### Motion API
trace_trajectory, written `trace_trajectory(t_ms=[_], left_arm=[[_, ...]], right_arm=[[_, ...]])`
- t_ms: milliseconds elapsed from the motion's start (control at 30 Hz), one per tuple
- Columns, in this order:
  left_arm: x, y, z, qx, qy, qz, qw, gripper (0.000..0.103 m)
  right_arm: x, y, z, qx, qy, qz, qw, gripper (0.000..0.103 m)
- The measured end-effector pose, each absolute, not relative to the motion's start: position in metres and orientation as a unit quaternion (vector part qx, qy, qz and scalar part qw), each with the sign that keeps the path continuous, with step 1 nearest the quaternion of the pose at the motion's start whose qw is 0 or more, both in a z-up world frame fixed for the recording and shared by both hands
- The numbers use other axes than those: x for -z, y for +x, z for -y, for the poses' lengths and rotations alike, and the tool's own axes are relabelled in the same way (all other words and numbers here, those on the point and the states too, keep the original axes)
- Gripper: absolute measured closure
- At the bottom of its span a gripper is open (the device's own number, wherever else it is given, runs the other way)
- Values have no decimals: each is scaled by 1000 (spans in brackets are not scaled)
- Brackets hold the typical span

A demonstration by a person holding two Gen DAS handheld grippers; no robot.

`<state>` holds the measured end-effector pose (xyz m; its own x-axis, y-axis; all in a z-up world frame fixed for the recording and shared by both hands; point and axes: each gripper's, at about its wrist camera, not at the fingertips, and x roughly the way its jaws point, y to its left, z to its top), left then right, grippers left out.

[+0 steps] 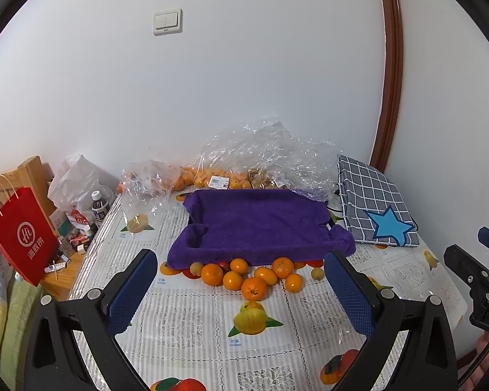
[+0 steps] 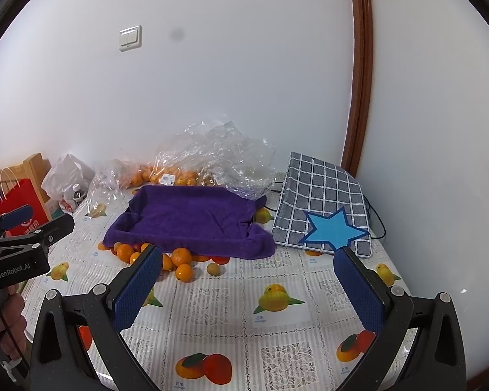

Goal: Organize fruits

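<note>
Several loose oranges (image 1: 253,288) (image 2: 183,272) lie in a cluster on the fruit-print tablecloth, against the near edge of a tray draped in a purple towel (image 1: 260,224) (image 2: 192,220). Two small pale round fruits (image 1: 317,273) (image 2: 213,268) lie among them. My left gripper (image 1: 241,285) is open, its blue pads wide apart and raised short of the cluster, nothing between them. My right gripper (image 2: 249,280) is open too, over bare cloth to the right of the oranges. Behind the tray, clear plastic bags (image 1: 264,159) (image 2: 212,159) hold more oranges.
A checked grey cushion with a blue star (image 1: 378,208) (image 2: 322,208) leans at the right of the tray. A red paper bag (image 1: 24,234), a bottle (image 1: 99,207) and clutter stand off the table's left edge. A white wall runs behind.
</note>
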<state>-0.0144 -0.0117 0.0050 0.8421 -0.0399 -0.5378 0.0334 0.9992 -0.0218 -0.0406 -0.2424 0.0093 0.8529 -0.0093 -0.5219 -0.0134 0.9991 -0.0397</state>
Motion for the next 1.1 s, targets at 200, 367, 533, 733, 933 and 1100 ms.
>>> trace_trajectory(t_ms=[200, 367, 533, 733, 933, 1100], left_arm=[[-7, -13, 12, 19, -6, -280, 960, 0], [-8, -15, 14, 21, -5, -277, 960, 0], [-9, -17, 12, 21, -9, -275, 961, 0], [-9, -18, 9, 20, -12, -272, 962, 0], [-5, -17, 3, 19, -17, -275, 961, 0], [-1, -14, -4, 16, -28, -278, 960, 0]], right_arm=[[-10, -42, 241, -2, -23, -271, 962, 0], [-12, -43, 242, -1, -19, -269, 963, 0], [-12, -44, 239, -2, -22, -268, 963, 0], [-11, -45, 234, -9, -27, -268, 963, 0], [-8, -42, 231, -12, -27, -272, 962, 0], [-5, -40, 226, -16, -33, -275, 961, 0]])
